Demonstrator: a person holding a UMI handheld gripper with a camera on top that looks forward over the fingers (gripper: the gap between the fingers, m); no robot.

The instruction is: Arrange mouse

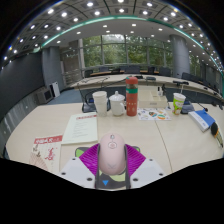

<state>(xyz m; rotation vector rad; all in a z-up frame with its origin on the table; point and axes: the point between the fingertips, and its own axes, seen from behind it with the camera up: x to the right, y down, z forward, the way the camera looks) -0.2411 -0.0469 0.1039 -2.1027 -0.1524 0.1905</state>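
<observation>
A pale pink mouse [112, 156] sits between my gripper's [112, 148] two fingers, its scroll wheel pointing away from me. The purple pads [91, 156] press against its left and right sides. The gripper is shut on the mouse and holds it just over the near part of the light wooden table [150, 135]. The mouse's underside is hidden.
Beyond the fingers stand a white cup [100, 101], a white jug [117, 103] and a red bottle [131, 97]. A booklet [80, 127] and a red-white leaflet [45, 148] lie to the left. A green cup [178, 102] and a blue item [203, 120] are to the right.
</observation>
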